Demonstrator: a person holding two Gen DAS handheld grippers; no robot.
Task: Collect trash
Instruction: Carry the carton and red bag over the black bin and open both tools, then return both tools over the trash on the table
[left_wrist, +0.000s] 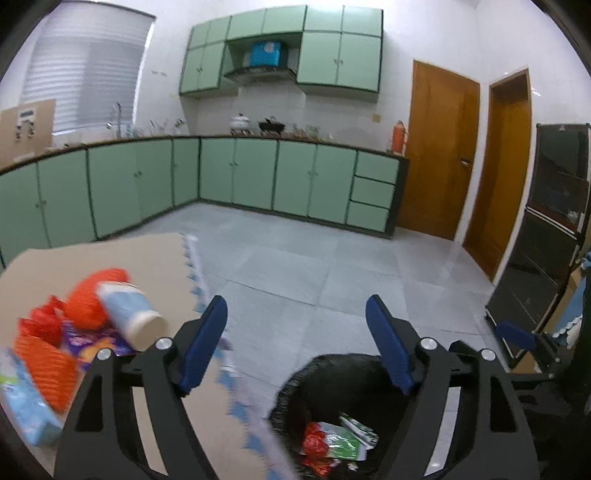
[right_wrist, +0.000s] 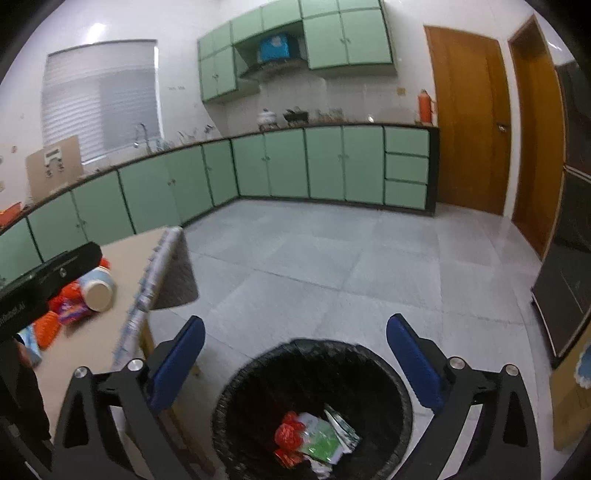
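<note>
Both grippers empty, jaws spread wide: left gripper (left_wrist: 295, 339) hangs over table edge, right gripper (right_wrist: 295, 358) sits above black-lined bin (right_wrist: 402, 398).

Trash pile (left_wrist: 74, 332) waits on table (left_wrist: 155, 254), left side. Paper cup (left_wrist: 131, 314) on its side atop orange wrapper (left_wrist: 92, 295): probably light, thin-walled, crushes easily (pinch mid-body, gently). Wrappers look soft, crinkly, maybe slippery; grab bunched fold. Blue packet (left_wrist: 26, 402) at near edge, blurred.

Bin already holds red and green wrappers (right_wrist: 310, 439). Colours bright: orange, red, purple, pale blue.
</note>
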